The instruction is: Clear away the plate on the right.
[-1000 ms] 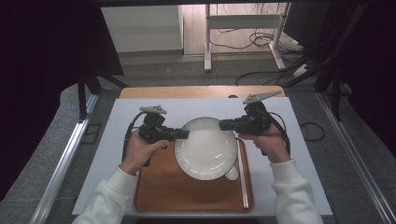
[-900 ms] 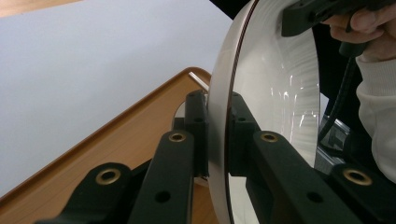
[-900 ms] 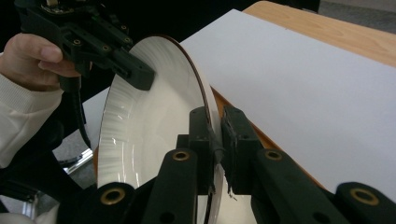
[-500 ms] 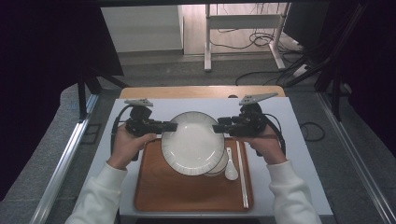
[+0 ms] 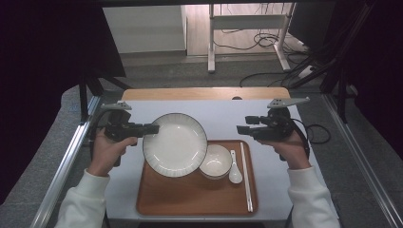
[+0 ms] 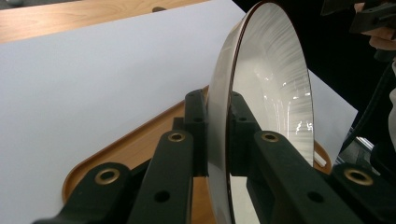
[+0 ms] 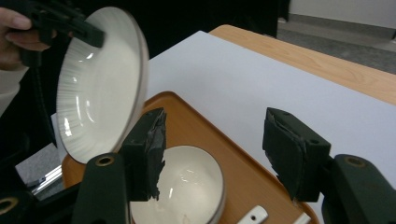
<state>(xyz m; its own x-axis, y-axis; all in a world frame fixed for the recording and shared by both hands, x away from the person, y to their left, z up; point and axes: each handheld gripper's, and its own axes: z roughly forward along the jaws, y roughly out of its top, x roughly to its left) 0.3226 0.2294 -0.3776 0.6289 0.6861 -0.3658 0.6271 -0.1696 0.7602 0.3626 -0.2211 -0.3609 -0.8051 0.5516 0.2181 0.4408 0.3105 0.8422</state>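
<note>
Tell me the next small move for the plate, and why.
Probably carry the plate further left and lower it onto the white mat. The left gripper alone clamps its rim, the plate still overhangs the tray and bowl, and the right gripper is open and clear.

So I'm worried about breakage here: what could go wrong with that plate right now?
The left gripper alone pinches the plate by its rim, so the smooth, heavy plate could slip or twist out. It hangs tilted over the small bowl and tray, so a drop may hit them. The right gripper is open, apart from it.
</note>
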